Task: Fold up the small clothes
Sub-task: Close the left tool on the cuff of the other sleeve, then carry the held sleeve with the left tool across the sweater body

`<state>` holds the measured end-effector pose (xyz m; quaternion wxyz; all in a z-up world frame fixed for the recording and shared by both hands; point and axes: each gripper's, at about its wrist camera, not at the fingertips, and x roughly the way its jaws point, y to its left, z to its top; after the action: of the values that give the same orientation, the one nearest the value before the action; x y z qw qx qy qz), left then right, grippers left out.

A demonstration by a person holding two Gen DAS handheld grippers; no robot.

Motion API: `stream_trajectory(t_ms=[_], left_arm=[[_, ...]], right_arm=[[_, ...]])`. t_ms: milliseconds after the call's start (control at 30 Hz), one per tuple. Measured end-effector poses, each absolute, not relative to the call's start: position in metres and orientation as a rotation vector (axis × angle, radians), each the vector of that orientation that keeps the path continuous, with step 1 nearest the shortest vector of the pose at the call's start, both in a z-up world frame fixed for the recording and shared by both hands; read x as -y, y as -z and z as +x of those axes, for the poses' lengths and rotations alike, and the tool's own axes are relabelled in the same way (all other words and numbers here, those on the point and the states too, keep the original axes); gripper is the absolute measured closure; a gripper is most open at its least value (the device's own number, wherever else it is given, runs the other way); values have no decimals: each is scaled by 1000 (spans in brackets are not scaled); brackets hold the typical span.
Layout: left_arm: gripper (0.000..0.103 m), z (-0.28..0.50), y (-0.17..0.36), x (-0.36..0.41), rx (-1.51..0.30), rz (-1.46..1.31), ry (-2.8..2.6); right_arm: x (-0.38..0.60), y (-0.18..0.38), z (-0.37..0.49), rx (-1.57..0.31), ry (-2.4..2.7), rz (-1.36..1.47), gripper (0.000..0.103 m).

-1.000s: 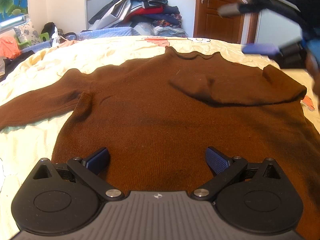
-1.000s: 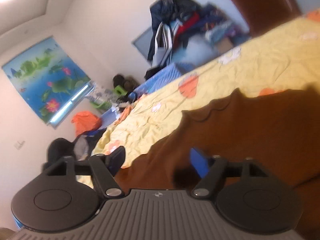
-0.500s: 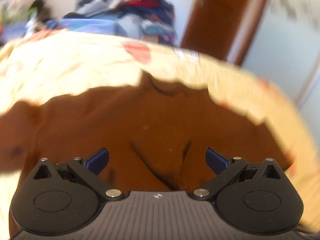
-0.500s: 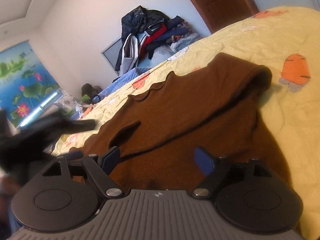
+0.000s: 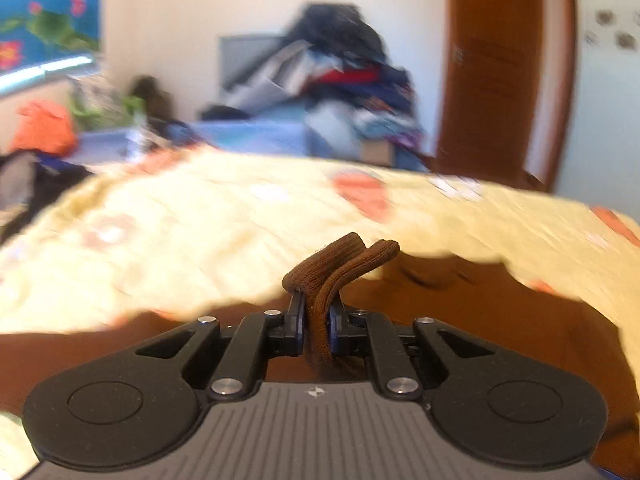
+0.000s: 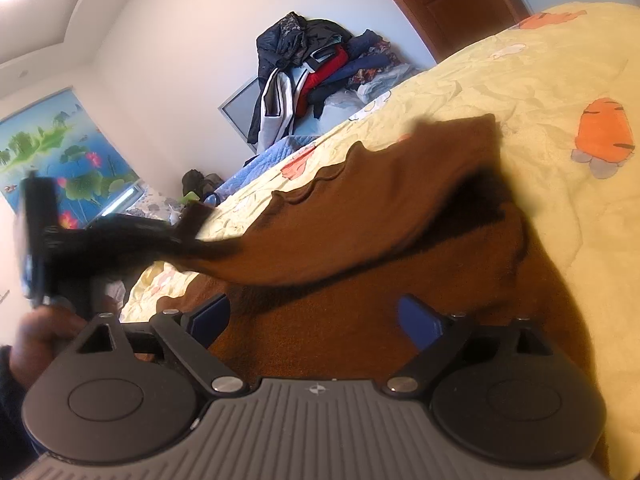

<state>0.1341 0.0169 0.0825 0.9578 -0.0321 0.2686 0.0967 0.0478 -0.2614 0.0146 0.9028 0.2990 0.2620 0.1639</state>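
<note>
The brown sweater [image 6: 360, 208] lies spread on the yellow bedspread [image 6: 552, 80], its wavy neckline toward the far edge of the bed where the heap of clothes [image 6: 312, 68] stands against the wall, and its hem toward the near edge under the two tools. One sleeve is raised off the body of the sweater: the cuff [image 5: 340, 268] is pinched between the pressed-together pads of the left gripper [image 5: 316, 320], two ribbed folds of knit sticking out above the fingers. In the right wrist view that sleeve runs as a long band across the chest, from the shoulder at the right edge of the bed over to the left gripper [image 6: 188, 232], which shows dark and blurred at the left with a hand [image 6: 36, 340] behind it. So the sleeve's long axis lies crosswise to the sweater's body, and the left hand alone holds its free end. The right gripper [image 6: 316, 320] hovers low over the lower body of the sweater near the hem, its jaws opening wide with only flat knit beneath them, nothing gripped. Judging by this, the left hand is the one placed to lay the sleeve down across the chest.
</note>
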Motion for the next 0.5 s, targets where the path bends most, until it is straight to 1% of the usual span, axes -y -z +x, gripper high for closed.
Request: stream_trajectory(t_ms=[67,133,233,333,367,400,433,467,500], left_arm=[[93,138,-74,-40,-588,-89,-245],[93,143,-52,-61,-661,-115,-296],[93,141,-23,-71,-769,-88,-286],[88,120,-33,-63,-737,-15,-282],[80,114,-43,-63,-736,-15,-282],[76,104,-53,-64,-722,-25,-284],[64,93,-65,-69,-673,-50,-281],[38,85,-80,-73,-600,-83,-268],[22,74,-88,-74,-522,-110,-250]], right_arm=[[260,-15,48,-542,-340,616,10],[260,-16,48,-544,-342,611,10],[258,-16,48,-546,-343,604,9],[256,-19,49,-562,-344,580,8],[254,-24,50,-584,-339,553,9],[254,-31,52,-597,-340,533,9],[255,-40,54,-585,-345,530,9],[259,-51,57,-547,-351,534,8],[262,-64,62,-505,-351,531,3]])
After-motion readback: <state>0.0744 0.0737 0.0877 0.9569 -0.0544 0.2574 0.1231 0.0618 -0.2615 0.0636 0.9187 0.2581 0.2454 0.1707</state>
